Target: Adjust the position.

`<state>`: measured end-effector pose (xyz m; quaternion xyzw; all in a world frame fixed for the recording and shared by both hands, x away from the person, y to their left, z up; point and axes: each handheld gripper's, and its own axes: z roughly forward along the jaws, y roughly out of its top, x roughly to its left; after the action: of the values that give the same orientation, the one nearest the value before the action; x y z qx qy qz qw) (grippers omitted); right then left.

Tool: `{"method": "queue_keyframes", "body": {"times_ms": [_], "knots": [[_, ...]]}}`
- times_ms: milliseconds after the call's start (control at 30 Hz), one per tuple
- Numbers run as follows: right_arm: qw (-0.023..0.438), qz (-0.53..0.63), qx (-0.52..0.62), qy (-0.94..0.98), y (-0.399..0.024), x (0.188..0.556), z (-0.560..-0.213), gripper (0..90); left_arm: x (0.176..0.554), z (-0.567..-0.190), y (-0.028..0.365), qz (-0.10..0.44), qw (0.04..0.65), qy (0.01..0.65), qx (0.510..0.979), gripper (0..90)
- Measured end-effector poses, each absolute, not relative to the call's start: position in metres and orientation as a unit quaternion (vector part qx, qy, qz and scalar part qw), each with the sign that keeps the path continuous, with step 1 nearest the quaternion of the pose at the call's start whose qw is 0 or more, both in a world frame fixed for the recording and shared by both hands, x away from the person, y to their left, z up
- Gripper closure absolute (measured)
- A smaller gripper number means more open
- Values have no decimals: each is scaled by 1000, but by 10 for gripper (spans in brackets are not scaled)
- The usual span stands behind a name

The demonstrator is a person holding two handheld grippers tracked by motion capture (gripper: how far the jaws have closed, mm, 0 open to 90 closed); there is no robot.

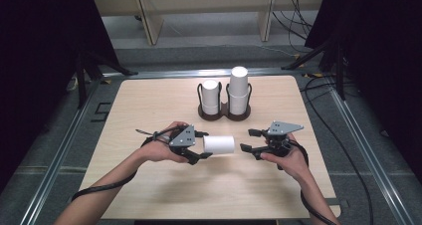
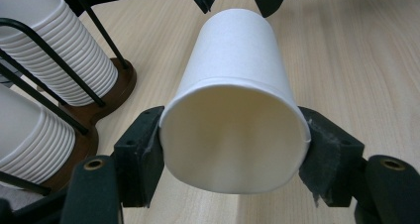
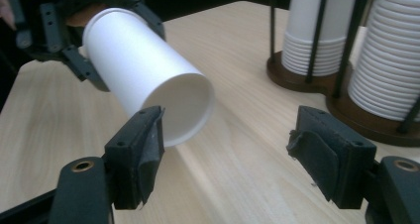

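A: Where is the paper cup (image 1: 219,144)?

B: It is held lying on its side above the surface (image 1: 149,100), between the two hands. The left gripper (image 1: 201,144) is clamped on it near the open rim, one pad on each side.

A: And the right gripper (image 1: 247,140)?

B: Its jaws are spread apart, nothing pressed. In the right gripper view the cup's base end is seen just beside one pad (image 3: 143,157), the other pad well clear.

A: Anything else?

B: A dark wooden cup holder (image 1: 224,113) with two stacks of cups (image 1: 238,88) is seen farther back on the surface.

Black grippers (image 1: 199,146), grey plates, black cables, seemingly taped fingers (image 3: 146,149).
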<state>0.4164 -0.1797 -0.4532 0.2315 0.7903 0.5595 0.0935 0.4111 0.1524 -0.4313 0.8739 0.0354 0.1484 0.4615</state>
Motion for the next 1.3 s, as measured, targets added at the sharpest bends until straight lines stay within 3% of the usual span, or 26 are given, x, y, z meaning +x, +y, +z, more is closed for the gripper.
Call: {"method": "queue_keyframes", "body": {"times_ms": [600, 1300], "knots": [[64, 533, 202, 819, -175, 417, -449, 278, 412, -424, 148, 152, 424, 18, 892, 333], [62, 520, 182, 832, -169, 421, -448, 272, 415, -408, 140, 152, 353, -14, 923, 332]]}}
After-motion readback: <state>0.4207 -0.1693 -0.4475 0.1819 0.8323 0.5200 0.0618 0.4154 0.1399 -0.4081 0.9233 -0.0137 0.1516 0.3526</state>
